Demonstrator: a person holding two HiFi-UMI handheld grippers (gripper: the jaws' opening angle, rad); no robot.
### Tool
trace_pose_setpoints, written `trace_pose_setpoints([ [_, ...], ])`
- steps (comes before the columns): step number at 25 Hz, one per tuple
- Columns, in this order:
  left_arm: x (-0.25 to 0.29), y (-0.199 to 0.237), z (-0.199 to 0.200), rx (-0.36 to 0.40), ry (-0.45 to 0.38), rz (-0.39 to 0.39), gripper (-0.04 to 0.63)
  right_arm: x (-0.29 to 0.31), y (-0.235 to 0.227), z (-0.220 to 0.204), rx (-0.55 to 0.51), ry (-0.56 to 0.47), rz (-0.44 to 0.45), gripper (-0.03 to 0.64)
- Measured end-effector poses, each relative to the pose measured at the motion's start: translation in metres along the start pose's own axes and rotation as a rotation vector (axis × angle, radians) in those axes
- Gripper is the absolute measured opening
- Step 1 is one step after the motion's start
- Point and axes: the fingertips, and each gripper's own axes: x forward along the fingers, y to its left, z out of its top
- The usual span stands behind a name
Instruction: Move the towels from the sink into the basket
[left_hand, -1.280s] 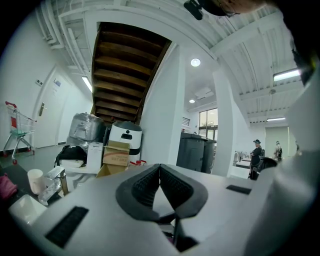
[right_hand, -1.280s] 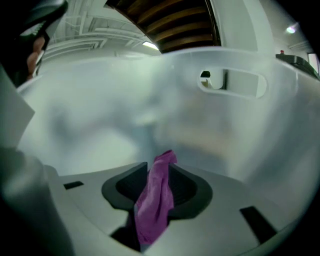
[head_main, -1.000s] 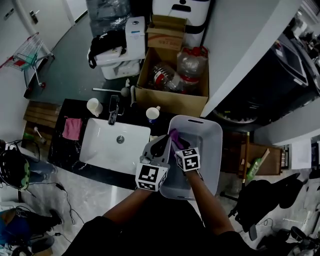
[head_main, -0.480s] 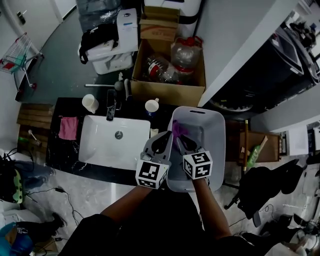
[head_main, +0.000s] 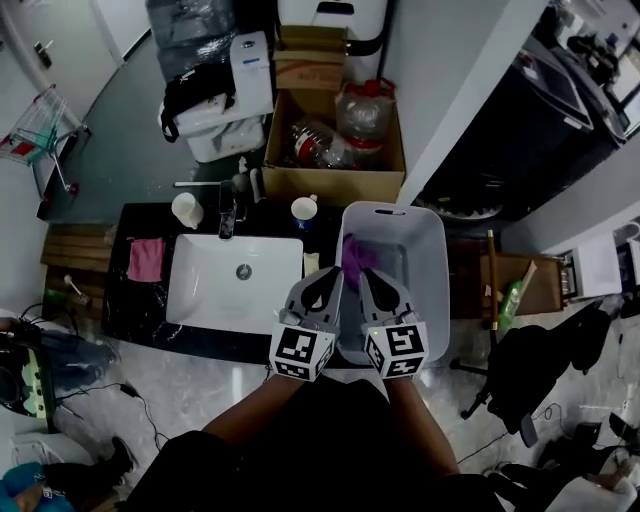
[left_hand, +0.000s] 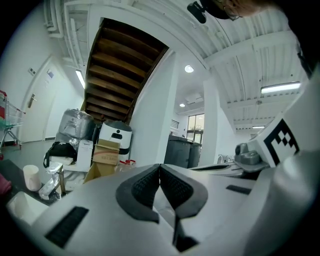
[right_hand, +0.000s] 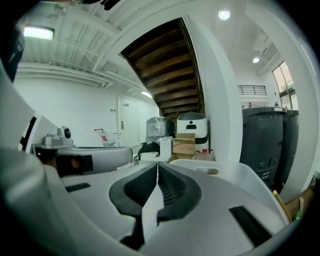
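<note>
A purple towel (head_main: 356, 256) lies inside the white basket (head_main: 431, 250), at its left side. To the basket's left, the white sink (head_main: 190, 292) has no towel in its bowl. A pink towel (head_main: 147, 258) lies on the dark counter left of the sink. My right gripper (head_main: 370, 279) hovers over the basket's near left part, above the purple towel. Its jaws have just been closing and are now shut (right_hand: 157, 168) with nothing between them. My left gripper (head_main: 327, 279) hangs beside it over the gap between sink and basket, shut and empty (left_hand: 160, 169). The basket rim (right_hand: 222, 171) shows in the right gripper view.
A faucet (head_main: 228, 214) and two white cups (head_main: 186, 209) (head_main: 305, 212) stand behind the sink. A cardboard box (head_main: 335, 150) with plastic bottles sits beyond the counter. A wooden stand (head_main: 520, 285) is to the right of the basket.
My right gripper has lifted out of the basket and drawn back toward me, leaving the purple towel inside. The left gripper has shifted slightly and stays beside the right one.
</note>
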Motion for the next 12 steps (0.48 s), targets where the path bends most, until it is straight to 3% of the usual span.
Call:
trace_pose_setpoints([
  [7,-0.032,-0.027,0.01,0.042,-0.01,0.053,0.014,-0.045,0.015,0.009,-0.016,-0.027,-0.015,0.025],
  [12,-0.058,-0.056,0.013,0.113,-0.012,0.043,0.014,-0.081,0.025,0.011,-0.011,-0.075,-0.014,0.025],
])
